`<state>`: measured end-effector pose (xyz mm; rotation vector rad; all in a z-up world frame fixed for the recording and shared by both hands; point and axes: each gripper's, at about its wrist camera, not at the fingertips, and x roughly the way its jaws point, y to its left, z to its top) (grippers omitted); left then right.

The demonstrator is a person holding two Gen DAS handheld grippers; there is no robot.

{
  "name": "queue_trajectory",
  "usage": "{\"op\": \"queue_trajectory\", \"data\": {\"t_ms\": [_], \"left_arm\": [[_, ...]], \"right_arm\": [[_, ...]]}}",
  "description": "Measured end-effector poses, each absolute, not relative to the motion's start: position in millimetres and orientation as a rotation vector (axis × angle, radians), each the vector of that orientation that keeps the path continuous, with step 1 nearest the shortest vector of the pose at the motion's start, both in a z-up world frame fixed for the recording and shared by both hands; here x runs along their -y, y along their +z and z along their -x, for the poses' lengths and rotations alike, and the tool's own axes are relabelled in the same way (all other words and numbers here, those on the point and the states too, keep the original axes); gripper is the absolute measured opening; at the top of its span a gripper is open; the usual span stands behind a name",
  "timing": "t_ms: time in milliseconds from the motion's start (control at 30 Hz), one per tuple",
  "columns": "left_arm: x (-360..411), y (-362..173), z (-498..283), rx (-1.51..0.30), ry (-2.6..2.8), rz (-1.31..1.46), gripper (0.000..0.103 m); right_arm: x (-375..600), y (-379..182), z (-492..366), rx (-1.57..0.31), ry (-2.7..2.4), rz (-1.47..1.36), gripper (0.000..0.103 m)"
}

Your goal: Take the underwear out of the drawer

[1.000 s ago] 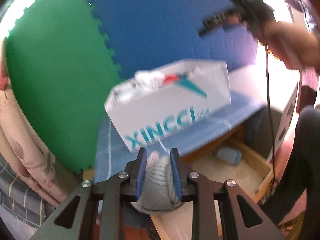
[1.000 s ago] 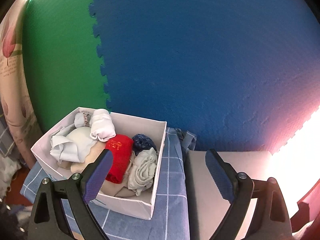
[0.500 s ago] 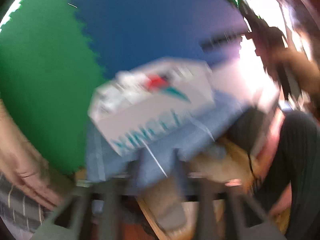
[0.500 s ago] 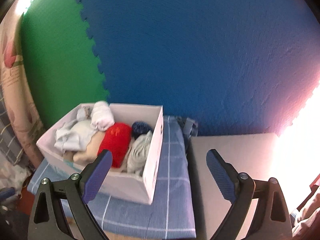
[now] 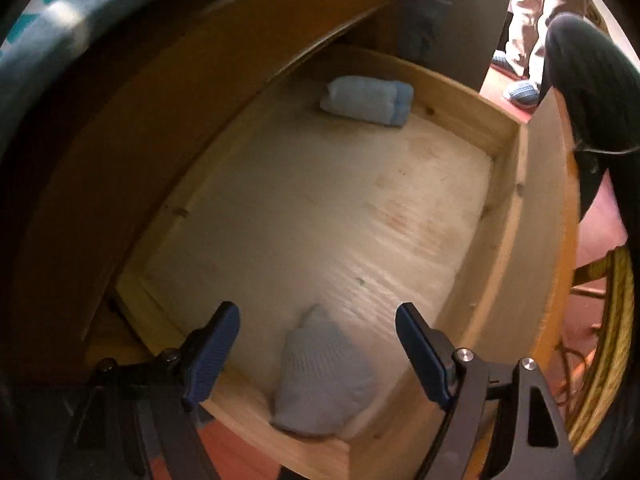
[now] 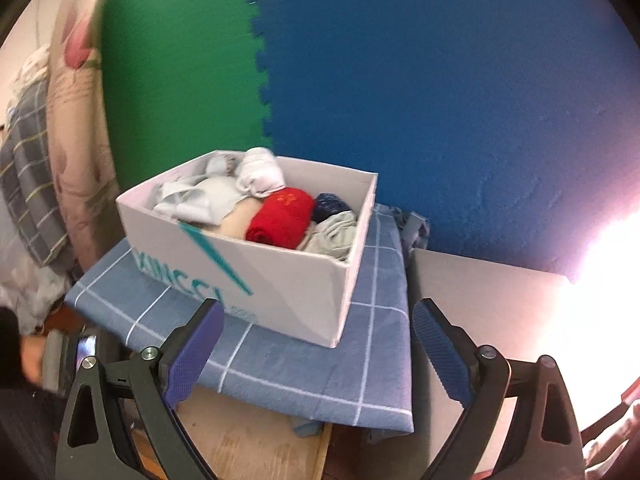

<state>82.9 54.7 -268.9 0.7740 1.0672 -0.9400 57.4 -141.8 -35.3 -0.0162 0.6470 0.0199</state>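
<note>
Underwear, a grey folded piece (image 5: 320, 384), lies on the floor of the wooden drawer (image 5: 504, 200), against its near wall, and the left tool (image 5: 318, 344) points steeply down over it with its jaws opening and the bundle between them, so neither pad presses the cloth yet; spreading wide looks meant to let the fingers straddle the soft lump before they close. A second roll, pale blue (image 5: 366, 100), lies at the drawer's far end, well apart from the grey one, likely left for a later pick. Above the drawer, a white cardboard box (image 6: 280, 272) stands on the blue checked cloth (image 6: 304, 364) covering the surface, already filled with folded clothes, among them a red bundle (image 6: 282, 216), so it seems to be the place where removed pieces go. The right tool (image 6: 318, 350) hangs released and empty in front of that box, touching nothing, apparently waiting while the other hand works.
</note>
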Motion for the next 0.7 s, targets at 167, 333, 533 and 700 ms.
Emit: {"op": "queue_trajectory", "data": {"t_ms": [167,333,533,700], "left_arm": [[-54,-292,-82,-1.046,-0.976,-0.977,0.08],[-49,-333,-86,-1.199,-0.976,-0.98,0.08],[-63,-344,-103,-1.361,-0.971,-0.842,0.077],[-62,-340,-101,-1.38,-1.007,-0.811,0.025]], "right_arm": [[126,-41,-51,-0.657,0.068,0.011,0.094],[108,-49,-45,-0.673,0.099,0.046,0.094],[95,-56,-34,-0.693,0.124,0.079,0.094],[90,-58,-23,-0.692,0.135,0.077,0.094]]}}
